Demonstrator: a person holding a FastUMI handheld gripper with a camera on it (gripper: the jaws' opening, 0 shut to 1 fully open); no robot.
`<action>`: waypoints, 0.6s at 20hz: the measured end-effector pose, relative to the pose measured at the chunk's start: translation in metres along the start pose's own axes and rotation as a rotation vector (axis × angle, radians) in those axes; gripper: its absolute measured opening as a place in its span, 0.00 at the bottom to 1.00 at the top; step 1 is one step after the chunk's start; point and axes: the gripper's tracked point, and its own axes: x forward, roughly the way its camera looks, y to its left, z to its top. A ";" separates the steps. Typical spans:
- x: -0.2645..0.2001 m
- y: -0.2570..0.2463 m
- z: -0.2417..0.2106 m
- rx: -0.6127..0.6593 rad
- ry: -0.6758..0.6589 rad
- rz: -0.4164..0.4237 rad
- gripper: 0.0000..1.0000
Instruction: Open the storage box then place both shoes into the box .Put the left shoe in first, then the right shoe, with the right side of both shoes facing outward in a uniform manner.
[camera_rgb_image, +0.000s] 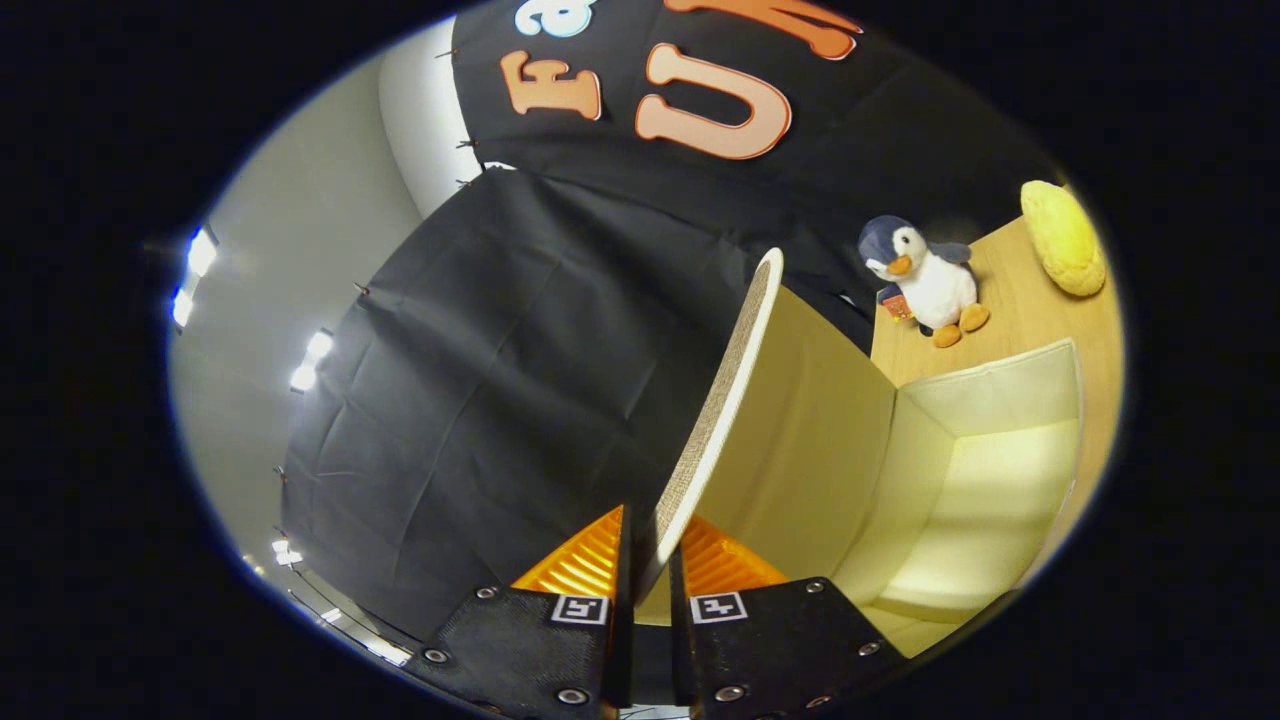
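My gripper (650, 555) is shut on the edge of the storage box lid (722, 400), a thin cream panel with a woven outer face. The lid stands swung up, running away from my fingers toward the black cloth wall. To the right of the lid the box (985, 480) is open, showing its pale cream inner walls and floor with nothing inside that I can see. The view is tilted, so the table and box lean to the right.
On the wooden table (1020, 300) beyond the box sits a plush penguin (925, 280) and, further off, a yellow round plush (1062, 238). Black cloth walls stand behind and to the left, with white wall and ceiling lights beyond.
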 end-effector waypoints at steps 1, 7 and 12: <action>0.013 0.002 -0.003 0.001 0.000 -0.007 0.16; 0.071 -0.003 -0.030 0.001 0.024 -0.089 0.21; 0.057 -0.011 -0.039 -0.056 0.040 -0.125 0.45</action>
